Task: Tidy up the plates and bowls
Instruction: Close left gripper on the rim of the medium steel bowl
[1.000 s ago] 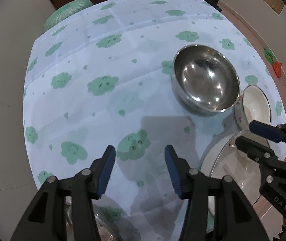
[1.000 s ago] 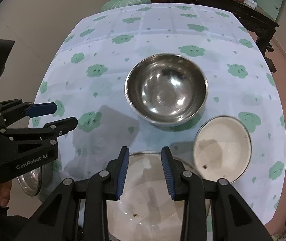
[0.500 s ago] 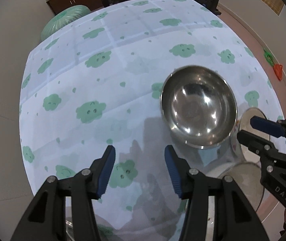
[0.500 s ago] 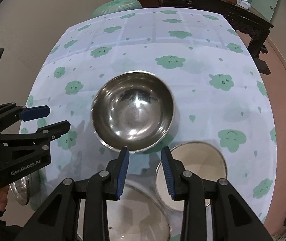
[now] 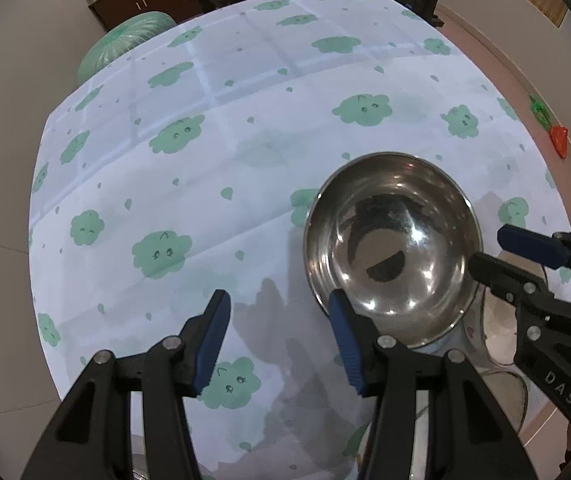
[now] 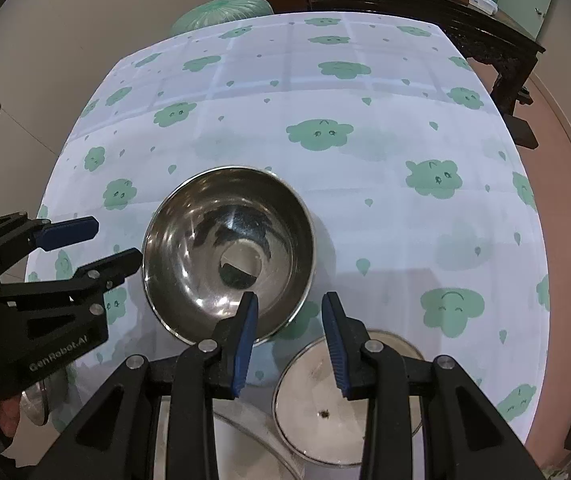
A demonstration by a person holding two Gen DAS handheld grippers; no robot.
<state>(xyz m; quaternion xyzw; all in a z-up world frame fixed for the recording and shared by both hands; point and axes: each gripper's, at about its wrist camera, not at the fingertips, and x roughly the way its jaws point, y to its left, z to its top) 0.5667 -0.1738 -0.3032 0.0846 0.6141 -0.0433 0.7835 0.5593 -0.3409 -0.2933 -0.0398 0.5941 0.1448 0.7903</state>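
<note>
A large steel bowl [image 5: 393, 248] stands on the cloud-print tablecloth, also in the right wrist view [image 6: 229, 252]. My left gripper [image 5: 279, 344] is open and empty, just left of the bowl's near rim. My right gripper [image 6: 289, 340] is open and empty, over the bowl's near right rim. A white enamel bowl [image 6: 317, 404] sits just in front of the steel bowl, under the right gripper. A large white plate [image 6: 245, 440] lies at the near edge. A small steel dish [image 6: 37, 400] shows at the near left, partly hidden by the left gripper.
The tablecloth [image 5: 245, 140] covers the whole table beyond the bowl. A green stool [image 6: 225, 10] and a dark wooden cabinet [image 6: 425, 8] stand past the far edge. The table's right edge [image 6: 541, 280] drops to a pink floor.
Both grippers have moved forward toward the steel bowl, which now sits nearer and larger in both views. The white plate and enamel bowl have slid toward the bottom edges. Both stay open.
</note>
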